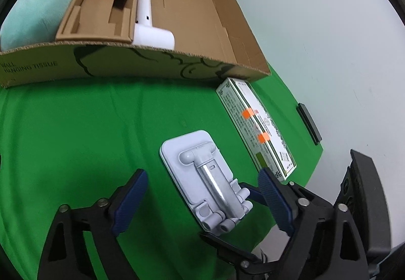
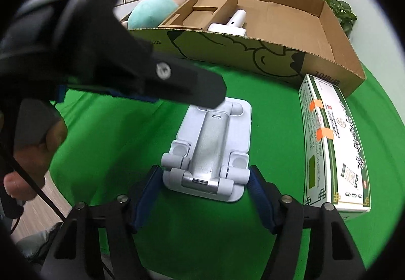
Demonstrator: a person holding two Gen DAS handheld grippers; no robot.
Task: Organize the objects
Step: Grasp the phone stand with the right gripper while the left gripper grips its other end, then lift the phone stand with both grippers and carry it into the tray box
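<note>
A folded white phone stand point(image 1: 207, 178) point(image 2: 211, 151) lies flat on the green cloth. My left gripper point(image 1: 202, 194) is open above it, its fingers wide on either side. My right gripper point(image 2: 203, 187) is open, its blue pads point(image 2: 260, 196) flanking the stand's near end; whether they touch it I cannot tell. The right gripper also shows in the left wrist view point(image 1: 258, 191) at the stand's near end. A white and green medicine box point(image 1: 255, 125) point(image 2: 334, 148) lies to the right. A large cardboard box point(image 1: 152, 62) point(image 2: 253, 52) stands behind.
Inside the cardboard box are a brown cardboard insert point(image 1: 101, 1) point(image 2: 202, 9), a white handheld device point(image 1: 149, 24) point(image 2: 233, 23) and a pastel plush toy point(image 1: 38, 6) point(image 2: 152, 12). A plant point(image 2: 339, 9) stands behind. A black bar point(image 1: 308, 123) lies at the cloth's right edge.
</note>
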